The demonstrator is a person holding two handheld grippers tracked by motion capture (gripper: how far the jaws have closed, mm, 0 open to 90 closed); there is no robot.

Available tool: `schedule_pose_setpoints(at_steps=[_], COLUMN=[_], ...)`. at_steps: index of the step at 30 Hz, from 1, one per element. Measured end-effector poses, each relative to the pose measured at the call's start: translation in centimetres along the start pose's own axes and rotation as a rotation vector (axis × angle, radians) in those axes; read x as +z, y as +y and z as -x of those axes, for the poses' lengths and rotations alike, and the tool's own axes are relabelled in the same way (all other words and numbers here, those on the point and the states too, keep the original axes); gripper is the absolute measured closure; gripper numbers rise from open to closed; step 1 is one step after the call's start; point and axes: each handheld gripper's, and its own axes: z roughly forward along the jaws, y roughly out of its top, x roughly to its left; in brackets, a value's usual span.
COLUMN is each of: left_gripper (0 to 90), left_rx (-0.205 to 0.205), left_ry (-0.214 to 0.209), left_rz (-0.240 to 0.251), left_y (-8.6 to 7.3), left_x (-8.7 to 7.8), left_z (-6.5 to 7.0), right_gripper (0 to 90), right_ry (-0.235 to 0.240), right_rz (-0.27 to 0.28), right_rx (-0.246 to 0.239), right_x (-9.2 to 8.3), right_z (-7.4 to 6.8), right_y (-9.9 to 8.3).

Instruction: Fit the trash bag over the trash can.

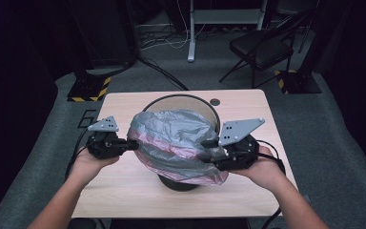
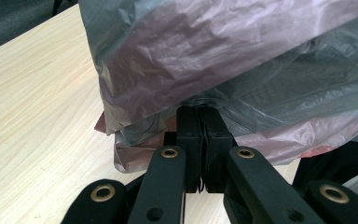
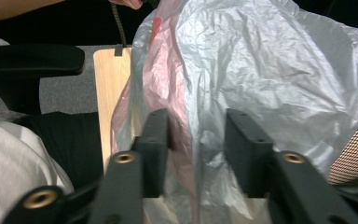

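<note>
A light wooden bench (image 1: 124,186) is seen from above, and near its middle a round black mesh bin (image 1: 181,183) is stood upright. The bin's mouth is draped by a grey plastic bag (image 1: 176,138) (tinged pink along its lower folds), which is bunched over the rim and hangs down the near side. At the bag's left edge the left tool (image 1: 132,144) is clamped tight on a pinch of the film. At the bag's right side the right tool (image 1: 208,150) is held with its jaws parted, the film lying loosely between them
</note>
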Motion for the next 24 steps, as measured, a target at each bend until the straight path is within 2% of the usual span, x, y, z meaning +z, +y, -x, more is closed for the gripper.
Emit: schedule_pose_setpoints(at_steps=[3,6,10,14,16,19,21,23,24], left_gripper=[87.5,87.5,87.4,87.4,87.4,87.4,87.3,87.3,87.3], left_rx=[0.0,0.003,0.011,0.008,0.009,0.008,0.009,0.009,0.008], left_ry=[0.003,0.006,0.006,0.005,0.005,0.005,0.005,0.005,0.004], left_rz=[0.001,0.002,0.002,0.005,0.004,0.006,0.008,0.015,0.016], left_y=[0.0,0.0,0.0,-0.1,0.0,0.0,-0.1,-0.1,-0.1], left_x=[0.0,0.0,0.0,0.0,0.0,0.0,0.0,-0.1,-0.1], left_z=[0.0,0.0,0.0,-0.1,-0.2,-0.2,-0.2,-0.2,-0.2], right_gripper=[72.2,81.8,85.1,87.5,88.3,88.8,89.0,89.1,89.2], right_ry=[-0.005,0.01,0.039,0.033,0.017,-0.027,-0.055,-0.107,-0.128], right_rz=[0.007,0.017,0.061,0.096,0.113,0.112,0.098,0.064,0.055], right_rx=[-0.006,-0.002,0.026,0.047,0.058,0.067,0.09,0.101,0.123], right_x=[-0.1,-0.3,-0.5,-0.7,-0.8,-0.9,-0.8,-0.6,-0.5], right_z=[0.2,0.4,0.9,1.6,2.0,3.1,4.2,5.5,6.3], right_y=[0.0,0.1,0.0,-0.1,0.1,0.4,0.4,0.0,-0.4])
